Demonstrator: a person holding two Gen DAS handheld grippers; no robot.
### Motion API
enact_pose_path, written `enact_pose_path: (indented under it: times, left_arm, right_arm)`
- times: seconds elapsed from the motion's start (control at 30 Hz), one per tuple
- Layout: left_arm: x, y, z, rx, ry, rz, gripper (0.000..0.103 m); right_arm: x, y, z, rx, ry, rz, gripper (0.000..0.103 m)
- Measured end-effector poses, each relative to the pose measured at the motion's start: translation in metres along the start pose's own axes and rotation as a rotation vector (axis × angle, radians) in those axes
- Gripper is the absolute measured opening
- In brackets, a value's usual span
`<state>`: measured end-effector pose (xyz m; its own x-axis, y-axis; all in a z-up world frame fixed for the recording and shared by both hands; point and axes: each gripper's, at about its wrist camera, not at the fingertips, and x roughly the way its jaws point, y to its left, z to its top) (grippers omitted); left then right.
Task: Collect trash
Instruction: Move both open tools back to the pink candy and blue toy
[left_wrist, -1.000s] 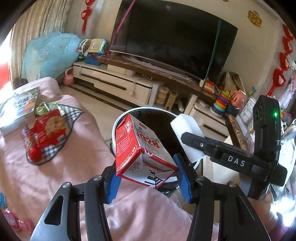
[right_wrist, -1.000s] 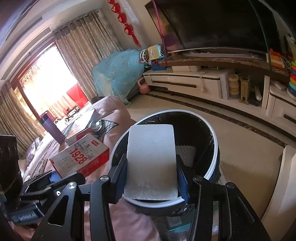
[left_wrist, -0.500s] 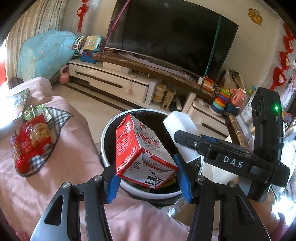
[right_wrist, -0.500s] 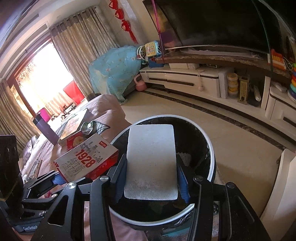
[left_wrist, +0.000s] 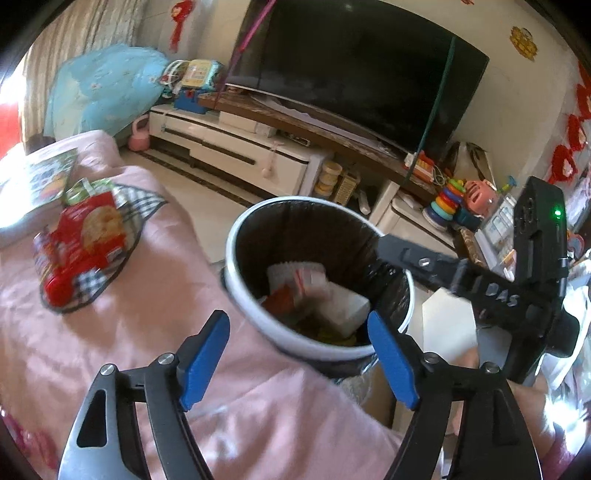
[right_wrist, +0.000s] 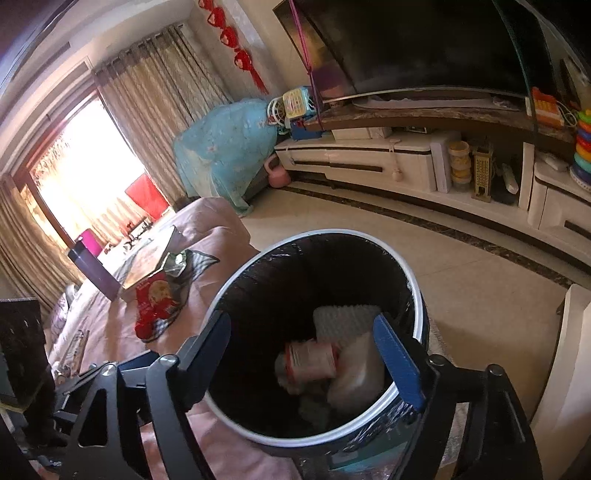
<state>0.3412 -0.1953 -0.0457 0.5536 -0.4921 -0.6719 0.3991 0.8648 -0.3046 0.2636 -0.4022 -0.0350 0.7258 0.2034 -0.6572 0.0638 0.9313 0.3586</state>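
The white-rimmed bin (left_wrist: 258, 321) with a black liner stands against the pink-covered surface. In the left wrist view my left gripper (left_wrist: 297, 326) hangs over its near rim, jaws opening and nothing between them. A red and white carton (left_wrist: 295, 280) and a white foam block (left_wrist: 349, 306) lie inside, blurred. In the right wrist view my right gripper (right_wrist: 303, 326) is over the same bin (right_wrist: 417, 306), jaws opening and empty. Below it lie the carton (right_wrist: 314, 360), the smooth foam block (right_wrist: 356, 380) and a ribbed white foam piece (right_wrist: 347, 317).
Red snack packs (left_wrist: 85, 240) lie on a checked cloth on the pink cover (left_wrist: 147, 332), with a book (left_wrist: 40, 181) behind. A purple bottle (right_wrist: 92, 262) stands further left. A white TV cabinet (left_wrist: 240, 155) and toys (left_wrist: 450, 199) line the far wall.
Both grippers have opened. The carton has left the left jaws and the foam block the right jaws; both now lie inside the bin.
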Motion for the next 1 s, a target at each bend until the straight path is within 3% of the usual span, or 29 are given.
enact_pose_path:
  times: [0.43, 0.83, 1.0]
  left_arm:
    - [-0.091, 0.076, -0.068, -0.219, -0.047, 0.092, 0.079]
    - [-0.181, 0.126, -0.117, -0.311, -0.106, 0.210, 0.079]
    - [-0.208, 0.145, -0.128, -0.313, -0.094, 0.240, 0.079]
  right_arm:
    - [-0.013, 0.067, -0.045, -0.039, 0.006, 0.111, 0.099]
    - [0.012, 0.154, -0.100, -0.211, 0.115, 0.245, 0.099]
    - [0.018, 0.184, -0.113, -0.288, 0.148, 0.291, 0.099]
